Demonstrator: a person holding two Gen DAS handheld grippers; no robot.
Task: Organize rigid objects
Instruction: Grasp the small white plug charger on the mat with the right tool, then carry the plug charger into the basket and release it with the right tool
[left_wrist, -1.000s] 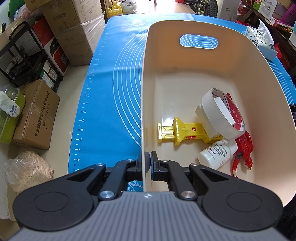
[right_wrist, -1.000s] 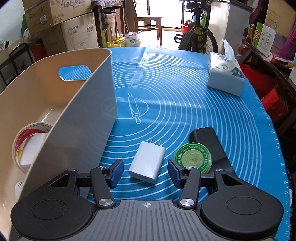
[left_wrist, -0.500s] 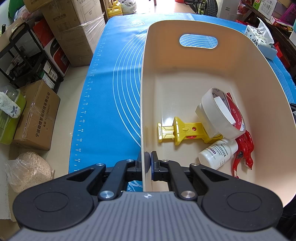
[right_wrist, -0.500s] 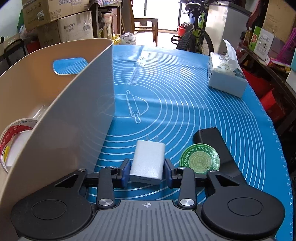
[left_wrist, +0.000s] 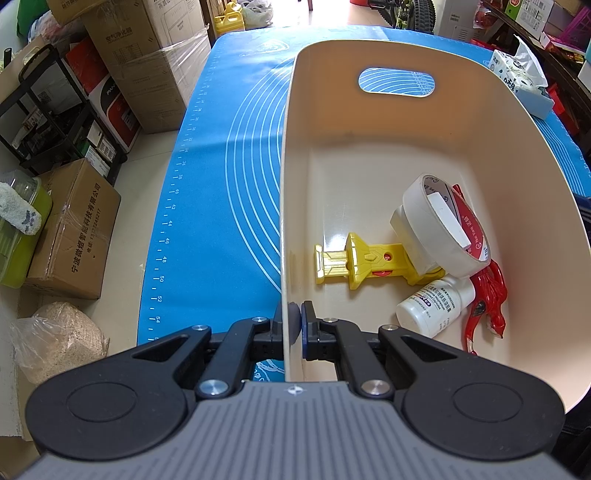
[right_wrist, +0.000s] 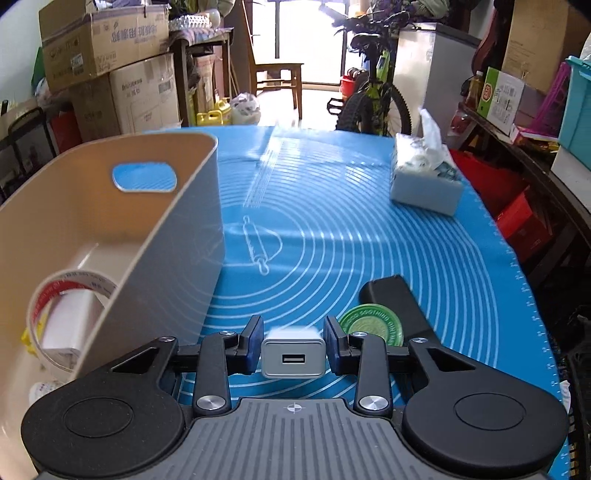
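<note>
My left gripper (left_wrist: 293, 325) is shut on the near left wall of the cream bin (left_wrist: 369, 155). The bin holds a tape roll (left_wrist: 443, 225), a yellow tool (left_wrist: 362, 262), a white bottle (left_wrist: 432, 306) and red pliers (left_wrist: 487, 302). My right gripper (right_wrist: 293, 349) is shut on a white USB charger (right_wrist: 293, 356) and holds it lifted above the blue mat (right_wrist: 332, 221), just right of the bin (right_wrist: 166, 240). A green round tin (right_wrist: 371, 325) and a black remote-like object (right_wrist: 395, 299) lie on the mat to the right of the gripper.
A tissue box (right_wrist: 424, 177) stands at the mat's far right. Cardboard boxes (left_wrist: 74, 229) and a rack sit on the floor left of the table. A bicycle (right_wrist: 369, 96) and shelves stand behind and right of the table.
My right gripper closed on the white charger and lifted it off the mat, tilting up. The left gripper kept its hold on the bin wall.
</note>
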